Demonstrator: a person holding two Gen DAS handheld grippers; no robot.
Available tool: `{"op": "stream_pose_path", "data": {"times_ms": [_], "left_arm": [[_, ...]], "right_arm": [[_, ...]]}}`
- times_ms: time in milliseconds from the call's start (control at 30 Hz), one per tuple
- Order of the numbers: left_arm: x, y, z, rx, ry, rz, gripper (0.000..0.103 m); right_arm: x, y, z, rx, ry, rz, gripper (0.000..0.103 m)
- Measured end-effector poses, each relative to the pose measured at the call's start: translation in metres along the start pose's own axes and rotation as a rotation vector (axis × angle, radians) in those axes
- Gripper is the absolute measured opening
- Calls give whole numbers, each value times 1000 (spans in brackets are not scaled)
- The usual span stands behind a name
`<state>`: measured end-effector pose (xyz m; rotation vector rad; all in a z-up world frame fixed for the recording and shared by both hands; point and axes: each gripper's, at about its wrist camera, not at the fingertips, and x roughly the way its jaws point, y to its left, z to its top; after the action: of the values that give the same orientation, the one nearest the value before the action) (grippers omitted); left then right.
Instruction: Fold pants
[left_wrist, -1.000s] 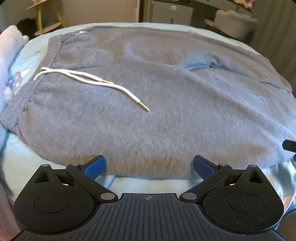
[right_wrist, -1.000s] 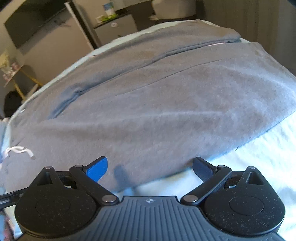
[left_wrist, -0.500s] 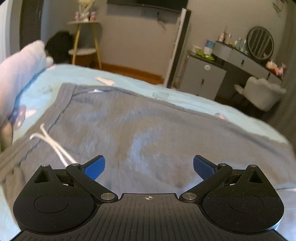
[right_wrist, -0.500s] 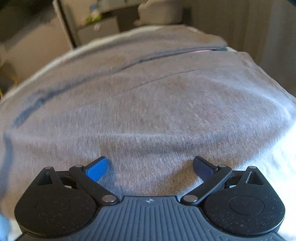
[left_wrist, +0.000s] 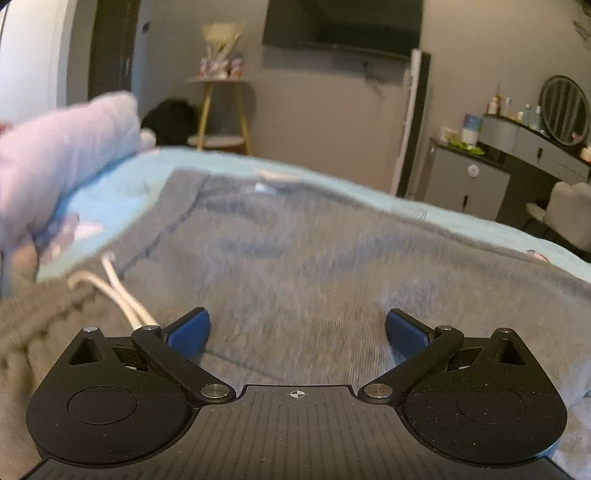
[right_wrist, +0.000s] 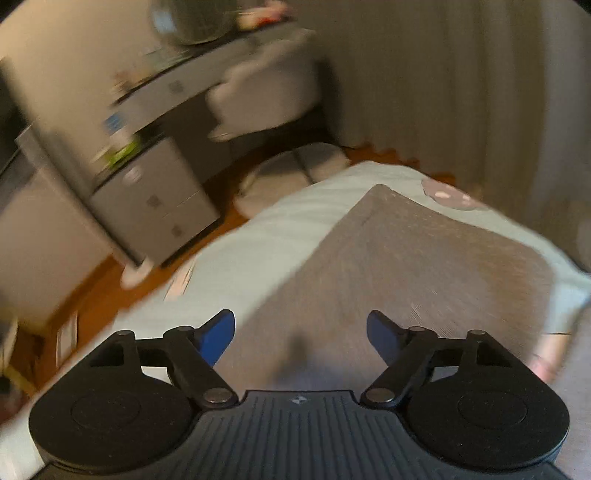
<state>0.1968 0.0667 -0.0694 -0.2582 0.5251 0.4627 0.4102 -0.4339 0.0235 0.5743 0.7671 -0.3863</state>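
Observation:
Grey sweatpants (left_wrist: 314, 266) lie spread flat on a light blue bed sheet (left_wrist: 110, 199). Their ribbed waistband and white drawstring (left_wrist: 118, 295) are at the lower left of the left wrist view. My left gripper (left_wrist: 297, 328) hovers low over the waist area, open, with only fabric below its blue pads. In the right wrist view a grey pant leg (right_wrist: 406, 258) runs away toward the bed's far corner. My right gripper (right_wrist: 300, 332) is above that leg; its jaws are closing, and nothing is pinched between them.
A pale pink plush or pillow (left_wrist: 62, 158) lies at the left on the bed. Beyond the bed stand a wooden stool (left_wrist: 221, 110), grey drawers (right_wrist: 155, 206), a dressing table with round mirror (left_wrist: 561, 110) and a pale chair (right_wrist: 266, 96). A curtain (right_wrist: 461, 92) hangs at right.
Both grippers moved across the pants. The left view tipped up over the waistband and now shows the room. The right one swept fast to the leg end, and its jaws narrowed.

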Motion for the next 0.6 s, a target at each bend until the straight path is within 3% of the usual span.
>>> {"op": "stream_pose_path", "data": {"times_ms": [67,200,300,367,433,533,600], "left_arm": [[1,3,-3,-36,-14,-1,103],[9,3,-11,-32,-33,28,103],[14,-5,-13,10,-30,62,103],[16,-7,-13,25,-25,73,103],[16,-7,-13,27,-23,74,103],[16,-5,-13,22,-21,69,103],[16,-3,-12,13,-16,60,103]], "right_arm": [[34,6,9,55,30,-61,66],[69,21,10,31,40,-151,65],[87,23,8,14,59,-225,55],[83,24,4,-3,27,-254,26],[77,21,1,-54,13,-234,5],[40,19,-7,-141,-53,-199,5],[-4,8,-13,-162,-130,-126,5]]}}
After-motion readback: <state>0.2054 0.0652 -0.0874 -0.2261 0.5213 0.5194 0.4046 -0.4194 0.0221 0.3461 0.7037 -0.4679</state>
